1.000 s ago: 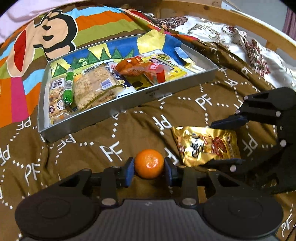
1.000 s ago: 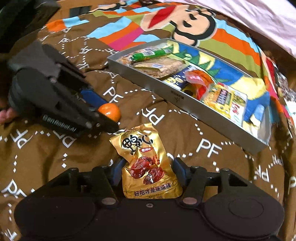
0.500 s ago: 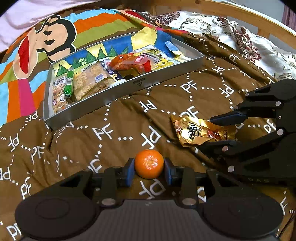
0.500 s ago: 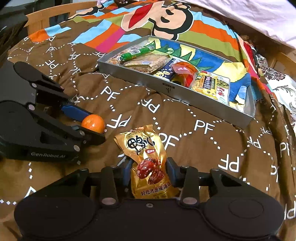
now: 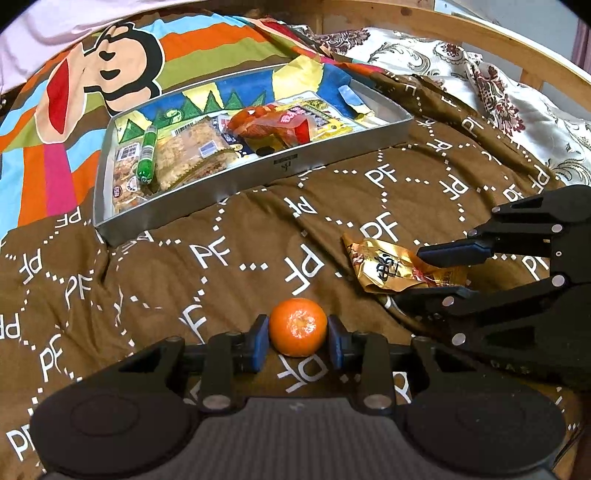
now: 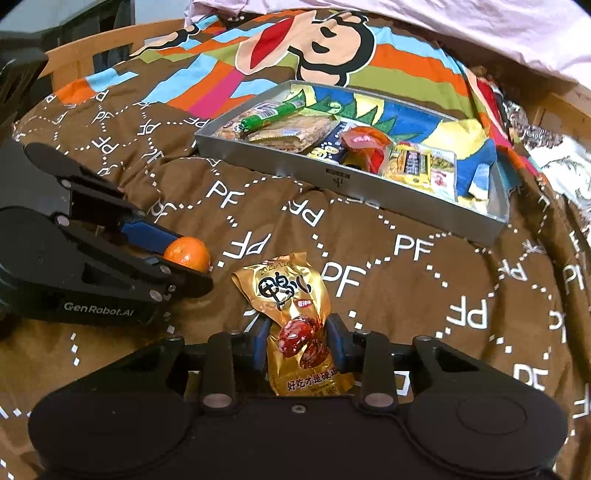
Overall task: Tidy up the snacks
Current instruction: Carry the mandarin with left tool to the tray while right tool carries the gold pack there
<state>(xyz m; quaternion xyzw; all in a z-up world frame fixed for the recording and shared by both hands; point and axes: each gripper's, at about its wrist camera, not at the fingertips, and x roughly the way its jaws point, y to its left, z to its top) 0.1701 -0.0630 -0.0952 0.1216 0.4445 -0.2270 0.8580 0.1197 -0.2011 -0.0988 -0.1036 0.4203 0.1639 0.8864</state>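
L gripper (image 5: 297, 341): blue pads clamped on a small orange (image 5: 297, 326), one pad each side, fruit held betw the tips above the brown blanket (image 5: 229, 280). From the R wrist cam the same orange (image 6: 187, 253) pokes out of the L gripper's (image 6: 177, 258) tips, at left of the gold packet.

R gripper (image 6: 297, 341): fingers pinched on the lower half of a gold snack packet (image 6: 295, 317), pads pressing both sides so the foil creases in at the waist; top of packet sticks out fwd, printed bottom end sits back toward the gripper body. In the L wrist view the packet (image 5: 388, 271) lies betw the R gripper's (image 5: 428, 275) blue finger (image 5: 458, 253) above and black finger below, near the blanket's right side.

Both grippers sit side by side, close but not touching, over the brown part of the blanket w/ white "PF" lettering.

Further out: a grey metal tray (image 5: 258, 171) rests on the blanket toward its far edge, where brown meets the striped cartoon-monkey print (image 5: 103, 70). In the tray: green sausage stick (image 5: 147, 155) near the left end, on top of a clear pack of crackers (image 5: 192, 151); a red-orange packet (image 5: 273, 123) around the middle; a yellow packet (image 6: 421, 166) toward the right end. Right end of the tray floor shows bare printed lining.

Beyond the blanket: wooden bed rail (image 5: 461, 33) and a floral cover (image 5: 480, 74) at far right.
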